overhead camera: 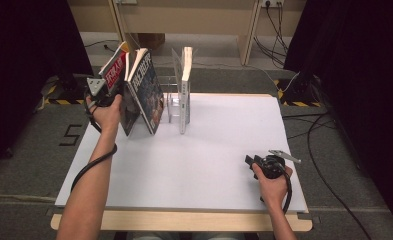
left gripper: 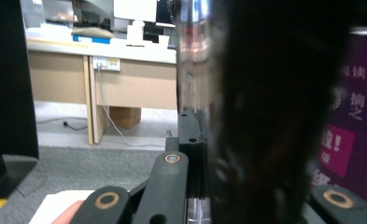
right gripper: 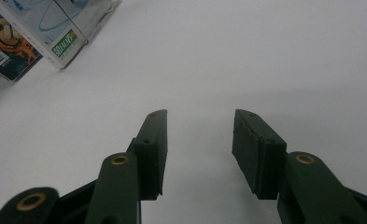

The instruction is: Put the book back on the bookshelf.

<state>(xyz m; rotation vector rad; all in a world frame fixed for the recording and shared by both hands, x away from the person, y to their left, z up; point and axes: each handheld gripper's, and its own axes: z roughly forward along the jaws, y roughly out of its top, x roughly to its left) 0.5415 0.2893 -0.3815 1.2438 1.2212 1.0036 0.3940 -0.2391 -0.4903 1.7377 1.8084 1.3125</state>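
Observation:
A book with a red spine point(overhead camera: 115, 67) leans at the left end of a row of books at the back of the white table point(overhead camera: 209, 170). My left gripper point(overhead camera: 115, 95) is shut on this book's edge, held by a hand at its left side. In the left gripper view the book point(left gripper: 265, 116) is a dark blur against the left finger point(left gripper: 190, 135). A dark-covered book point(overhead camera: 146, 92) leans against it. A white book point(overhead camera: 185, 90) stands upright in a clear rack point(overhead camera: 171, 102). My right gripper point(overhead camera: 248, 161) point(right gripper: 200, 116) rests open on the table, nothing between its jaws.
The right gripper view has the lower corners of the white book point(right gripper: 64, 42) and a colourful cover with a barcode point(right gripper: 8, 56) at its top left. A wooden strip point(overhead camera: 184, 221) borders the table's front. Desks and cables point(overhead camera: 279, 25) stand beyond on grey carpet.

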